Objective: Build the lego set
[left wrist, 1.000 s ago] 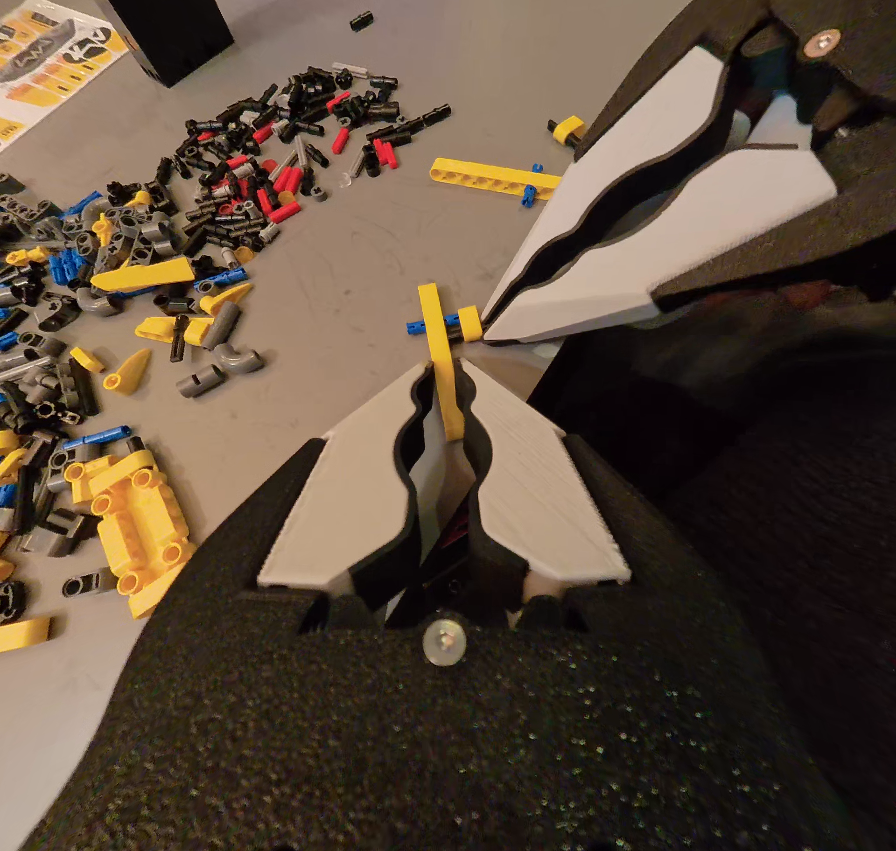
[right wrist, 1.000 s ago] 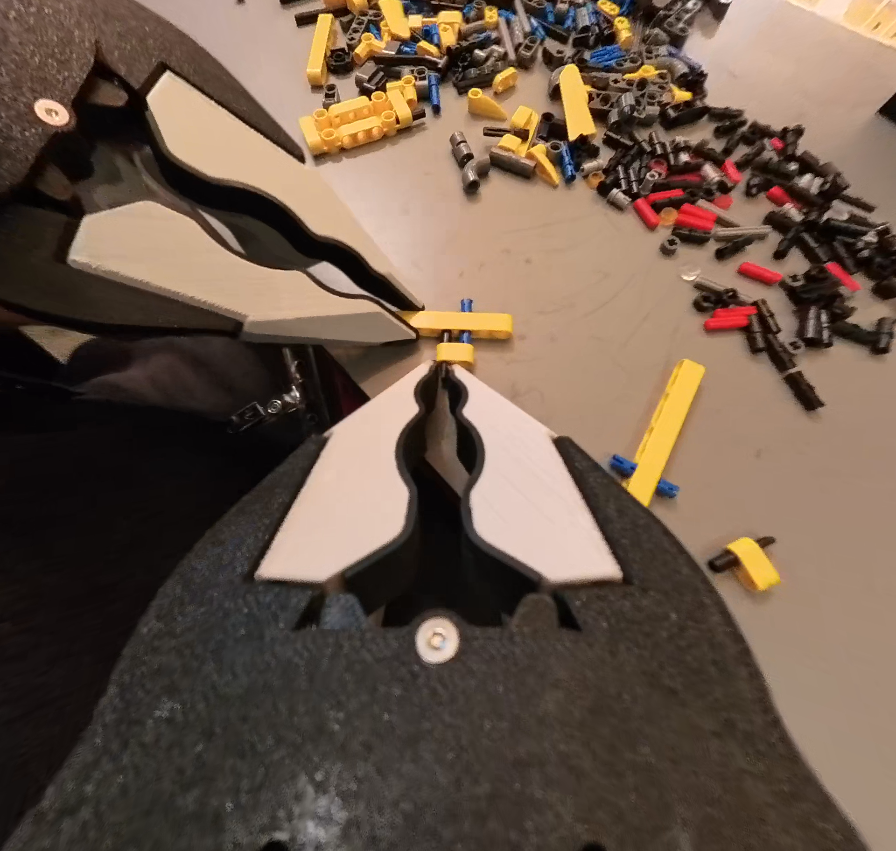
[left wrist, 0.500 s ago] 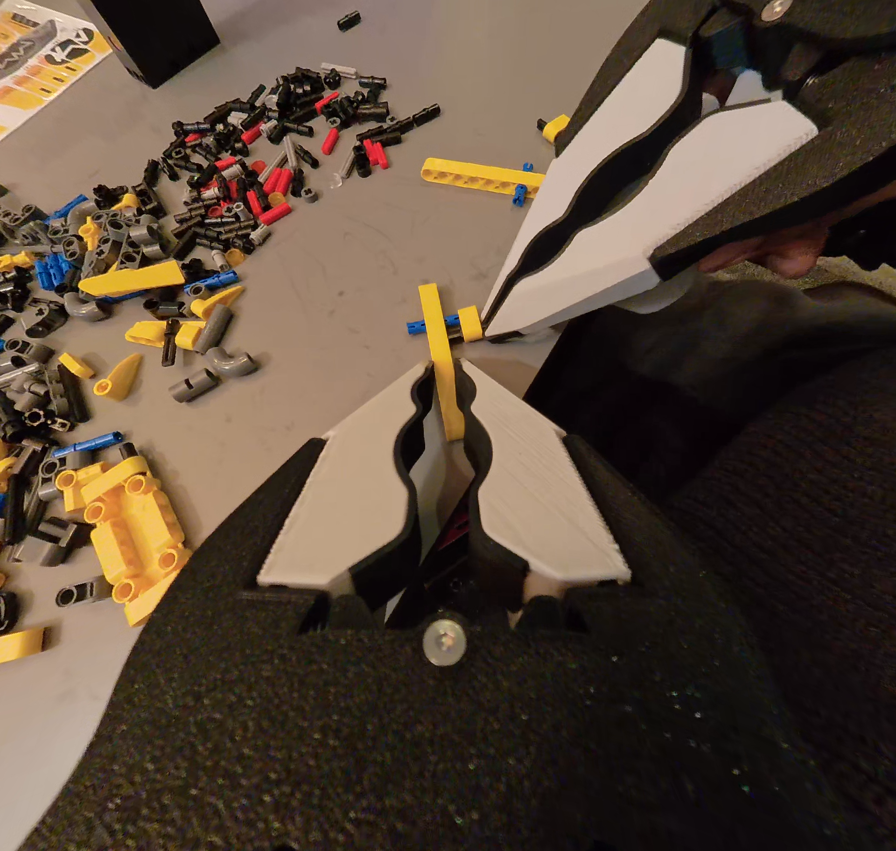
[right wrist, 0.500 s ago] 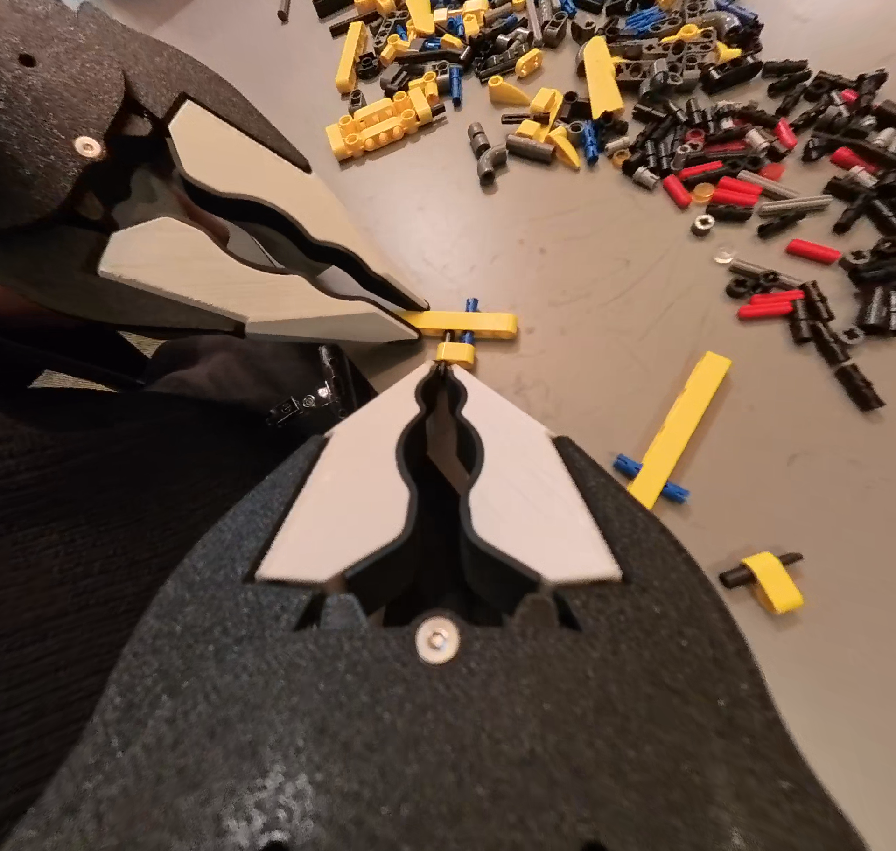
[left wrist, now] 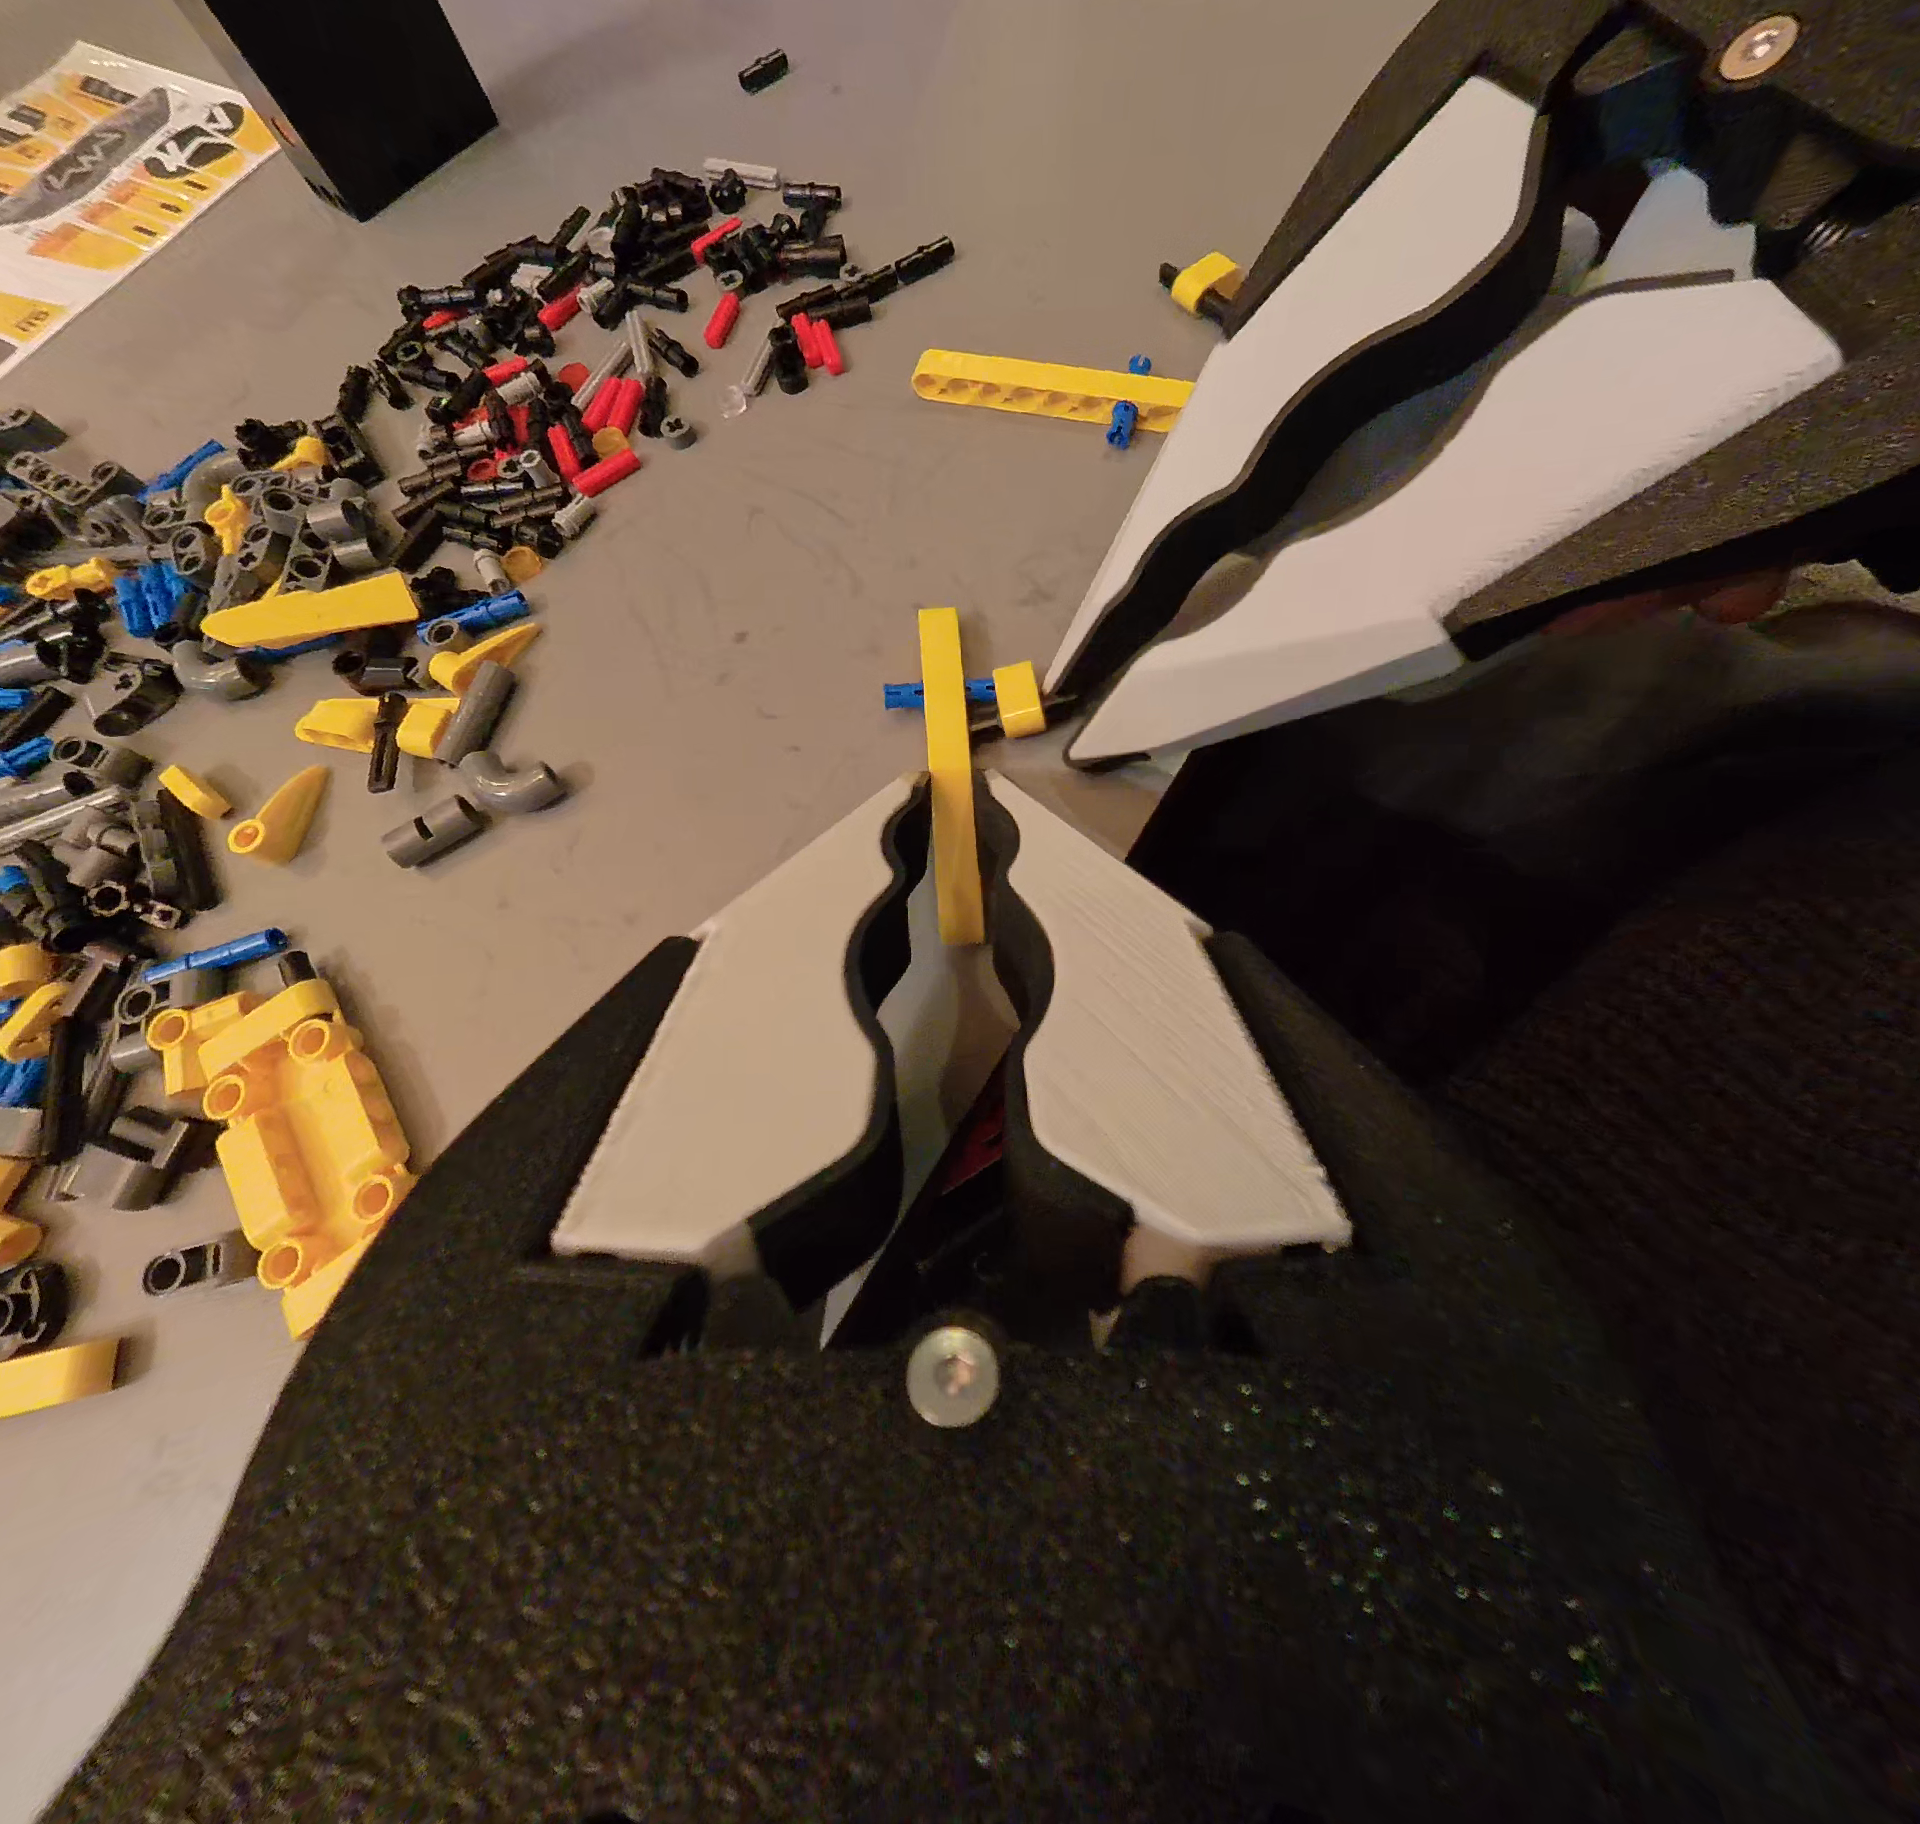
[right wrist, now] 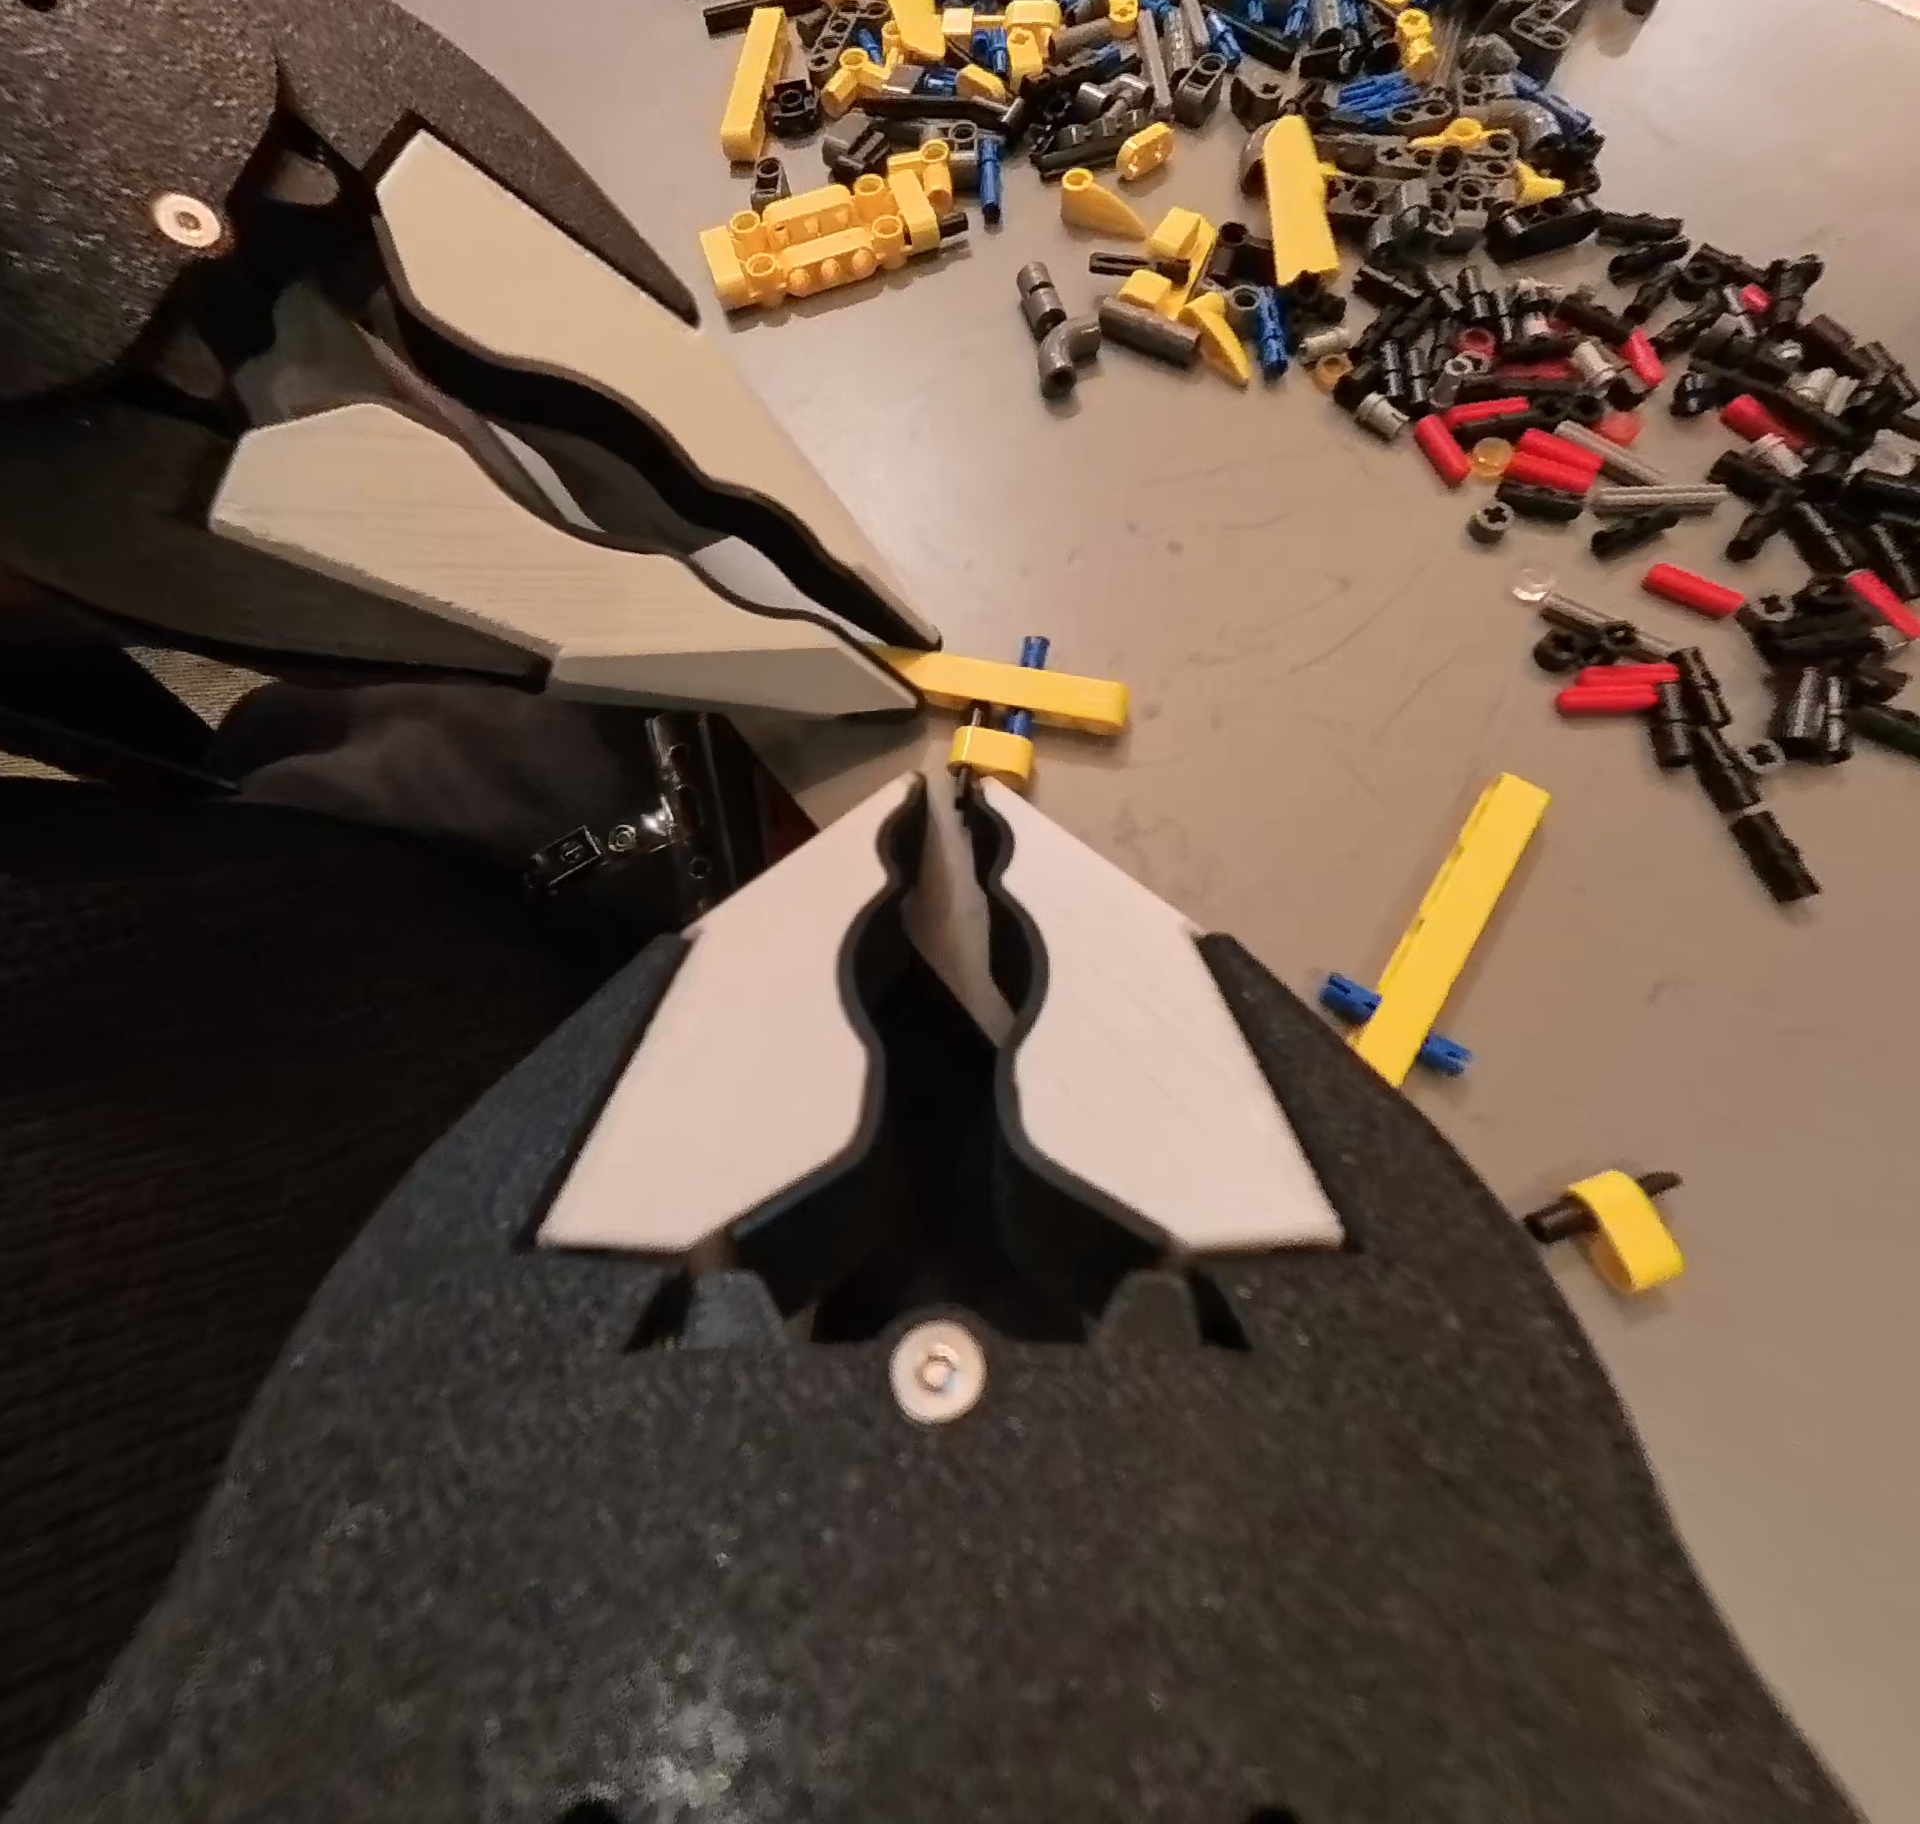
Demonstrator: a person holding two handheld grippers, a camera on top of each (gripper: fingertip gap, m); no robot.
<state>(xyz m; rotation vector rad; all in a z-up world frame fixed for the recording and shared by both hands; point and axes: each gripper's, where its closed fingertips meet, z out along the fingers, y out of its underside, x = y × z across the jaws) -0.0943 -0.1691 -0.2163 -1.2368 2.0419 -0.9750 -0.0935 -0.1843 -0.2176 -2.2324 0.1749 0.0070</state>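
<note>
My left gripper [left wrist: 951, 782] is shut on a short yellow beam [left wrist: 948, 694] that stands on edge and sticks out ahead of the tips. A blue pin [left wrist: 902, 694] runs through the beam. My right gripper [right wrist: 951, 787] is shut on the black axle of a small yellow connector [right wrist: 992, 748] and holds it against the side of the beam [right wrist: 1023, 699], just above the grey table [right wrist: 1195, 579]. In the left wrist view the right gripper [left wrist: 1065, 730] comes in from the right, with the connector [left wrist: 1018, 699] at its tips. In the right wrist view the left gripper [right wrist: 914, 673] comes in from the left.
A long yellow beam with blue pins [left wrist: 1049, 390] [right wrist: 1449, 927] and a second yellow connector on a black axle [left wrist: 1200, 280] [right wrist: 1621, 1229] lie loose. A big pile of small parts [left wrist: 312, 579] [right wrist: 1351, 164] spreads beyond. A black box [left wrist: 312, 39] and printed sheet [left wrist: 104, 174] sit at the far left. Dark clothing [left wrist: 1558, 1047] is close by. Only a small space, under 4 cm, lies between the two pairs of fingers.
Both grippers keep their hold and the two pieces stay together. The pair has shifted a little over the table, and the right gripper has changed its tilt slightly.
</note>
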